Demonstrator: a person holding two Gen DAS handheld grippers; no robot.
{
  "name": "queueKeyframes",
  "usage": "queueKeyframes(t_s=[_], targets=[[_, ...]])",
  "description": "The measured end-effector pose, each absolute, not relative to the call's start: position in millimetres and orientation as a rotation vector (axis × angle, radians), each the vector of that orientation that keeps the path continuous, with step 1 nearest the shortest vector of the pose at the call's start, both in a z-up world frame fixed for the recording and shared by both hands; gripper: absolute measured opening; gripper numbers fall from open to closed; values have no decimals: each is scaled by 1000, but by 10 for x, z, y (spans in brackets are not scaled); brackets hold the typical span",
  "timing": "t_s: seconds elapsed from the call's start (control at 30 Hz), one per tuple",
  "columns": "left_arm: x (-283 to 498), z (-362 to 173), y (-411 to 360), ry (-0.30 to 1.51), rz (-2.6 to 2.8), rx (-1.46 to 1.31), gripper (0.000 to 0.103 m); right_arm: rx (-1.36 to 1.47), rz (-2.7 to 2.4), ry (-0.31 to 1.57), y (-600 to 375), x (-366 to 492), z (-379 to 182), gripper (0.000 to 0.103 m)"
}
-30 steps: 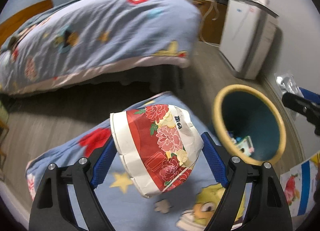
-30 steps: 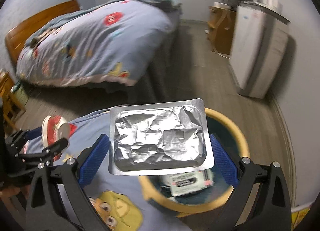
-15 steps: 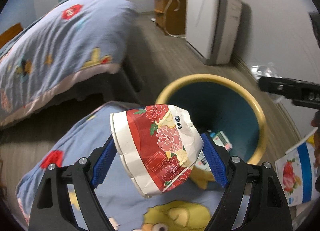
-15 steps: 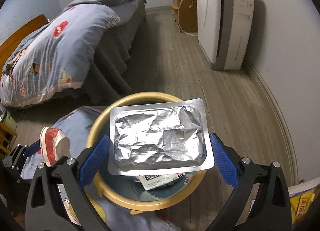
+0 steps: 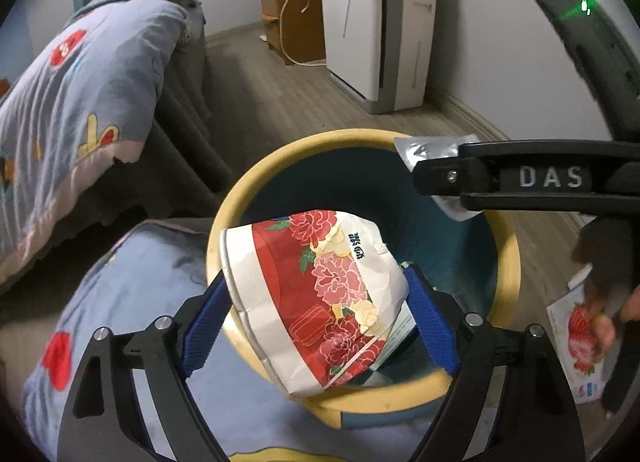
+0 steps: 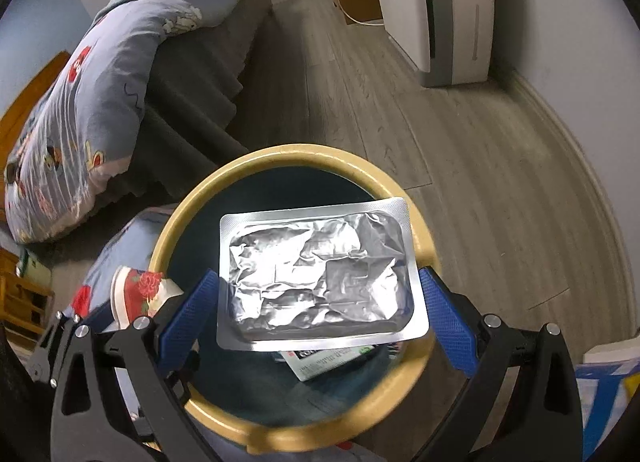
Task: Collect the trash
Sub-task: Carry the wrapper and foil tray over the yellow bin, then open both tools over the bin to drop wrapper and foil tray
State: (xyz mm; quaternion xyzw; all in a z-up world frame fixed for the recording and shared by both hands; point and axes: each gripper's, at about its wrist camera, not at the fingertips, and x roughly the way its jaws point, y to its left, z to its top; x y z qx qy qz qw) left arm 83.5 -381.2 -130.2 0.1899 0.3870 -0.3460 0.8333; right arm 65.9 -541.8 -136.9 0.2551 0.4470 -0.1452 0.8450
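1. With the left gripper (image 5: 316, 278): clamps a crushed floral paper cup (image 5: 320, 294) across its sides between the blue pads, set wide; has just eased the jaws open a touch, yet keeps the cup between them, touching both pads.
2. With the right gripper (image 6: 318, 276): pinches a crumpled foil tray (image 6: 320, 274) by its two short edges, pads spread wide, tray flat and facing the camera.
3. Compared with a second ago: now looks down into the yellow-rimmed bin (image 5: 280, 157), which sat off to the right of the left fingers and only partly behind the right ones; the bin mouth now lies directly beyond both sets of fingertips.
4. Between the fingers of each tool: cup and tray unchanged in pose, no slip visible.
5. Beyond the right fingertips, low in the bin: a printed carton (image 6: 328, 362) already dropped.
6. Just left of the left fingers: a cartoon-print quilt (image 5: 132, 282) on the floor, touching the bin's side.
7. For the task: probably marks the carry as finished and the release as the step in hand; calls for opening both jaws fully.
8. Risk: the wide tray could catch on the rim rather than fall through.
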Motion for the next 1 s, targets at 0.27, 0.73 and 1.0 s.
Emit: queueKeyframes(t_s=[0.27,0.73,1.0], targets=[[919,-1309,-3704,825,-708,386,91,582,-271,958,-5362,792,-1448,97],[662,-785,-3242,794,-640,313,91,615,-297,899,-5432,544,-1124,97],[411,-412,-2878,788,-592,213,95,499,-300,910,-5237,112,-763,97]])
